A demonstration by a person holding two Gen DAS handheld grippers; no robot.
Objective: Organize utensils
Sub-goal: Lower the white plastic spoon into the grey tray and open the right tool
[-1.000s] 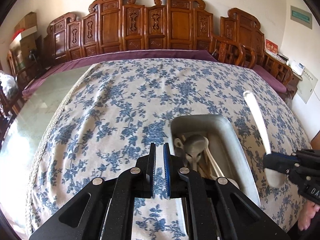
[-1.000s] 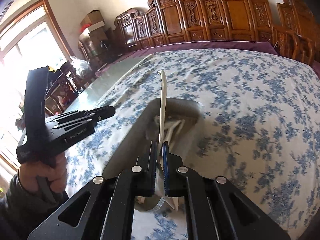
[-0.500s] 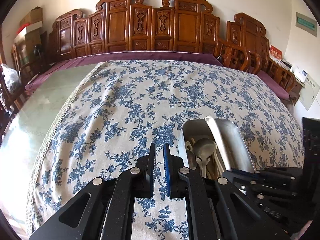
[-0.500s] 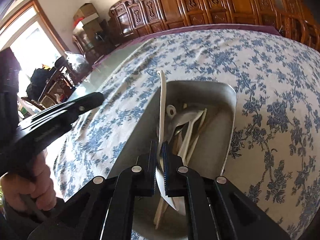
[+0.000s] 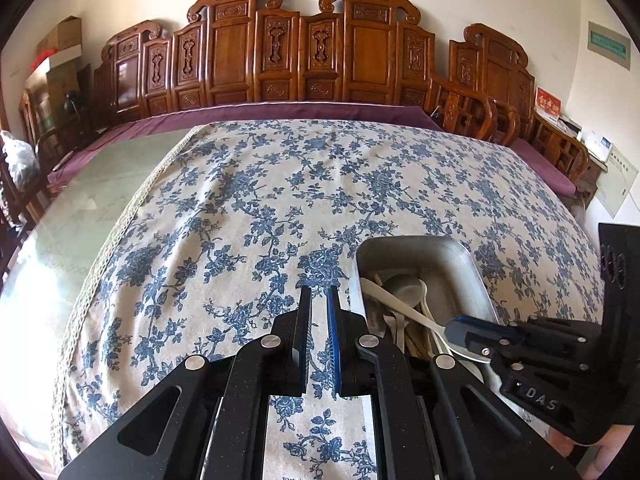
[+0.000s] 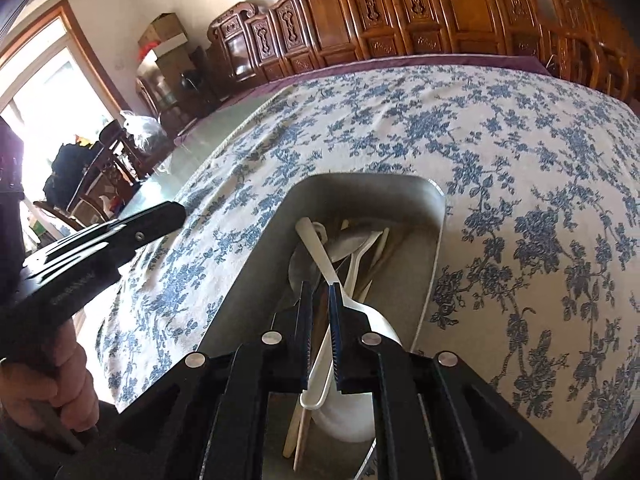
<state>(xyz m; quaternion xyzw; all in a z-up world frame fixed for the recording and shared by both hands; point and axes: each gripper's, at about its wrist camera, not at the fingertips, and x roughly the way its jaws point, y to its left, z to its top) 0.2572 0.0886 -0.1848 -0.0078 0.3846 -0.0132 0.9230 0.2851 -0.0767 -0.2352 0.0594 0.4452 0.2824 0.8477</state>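
Lying lengthwise in the metal tray (image 6: 434, 216), handle pointing away, the white spoon (image 6: 320, 256) sits between the right gripper (image 6: 320, 312)'s just-parting fingers.

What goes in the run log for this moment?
stage: placing | right tongs: just opening, white spoon between, inside metal tray | left tongs: shut, empty, over tablecloth

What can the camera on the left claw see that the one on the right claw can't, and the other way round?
Only the left camera shows the green wall sign and the red card on the side cabinet. Only the right camera shows the bright window, the hand holding the left claw, and the white spoon's bowl. Both show the metal tray of spoons, the flowered tablecloth and the carved wooden chairs.
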